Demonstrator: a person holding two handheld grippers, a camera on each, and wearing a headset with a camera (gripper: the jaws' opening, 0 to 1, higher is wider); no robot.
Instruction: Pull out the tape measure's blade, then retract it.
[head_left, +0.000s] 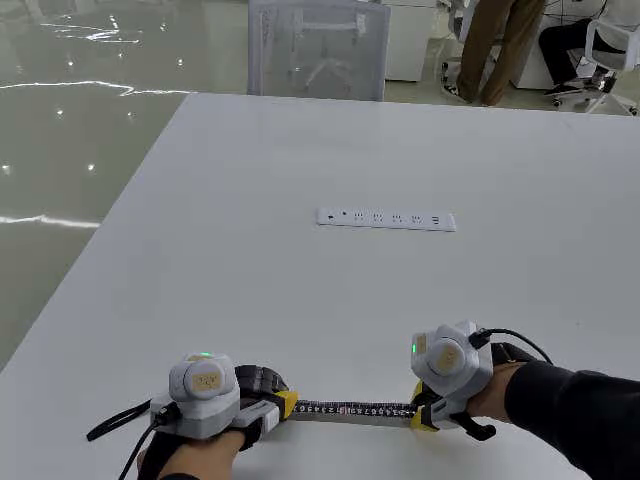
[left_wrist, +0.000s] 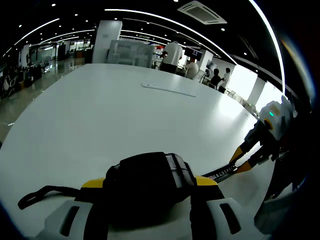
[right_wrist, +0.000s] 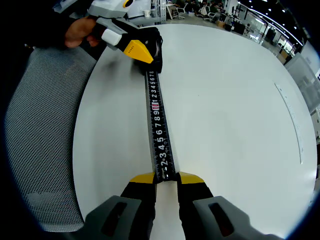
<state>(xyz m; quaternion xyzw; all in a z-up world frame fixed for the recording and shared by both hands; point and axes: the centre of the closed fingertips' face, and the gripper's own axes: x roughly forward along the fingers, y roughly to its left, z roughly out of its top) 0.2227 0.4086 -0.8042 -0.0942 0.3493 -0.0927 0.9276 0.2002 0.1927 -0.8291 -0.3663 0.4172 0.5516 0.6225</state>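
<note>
My left tongs (left_wrist: 150, 184) clamp the tape measure's case (right_wrist: 151, 46), my right tongs (right_wrist: 165, 178) pinch the blade (right_wrist: 159, 125) end just above the worktop (head_left: 350, 150); pulling seems partly done, retracting not yet begun.

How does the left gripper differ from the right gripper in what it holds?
The left gripper clamps the black tape measure case; the right gripper pinches the blade by its end. The left gripper's jaws stand wide around the case; the right gripper's are nearly together. Both are shut on the same tape measure.
</note>
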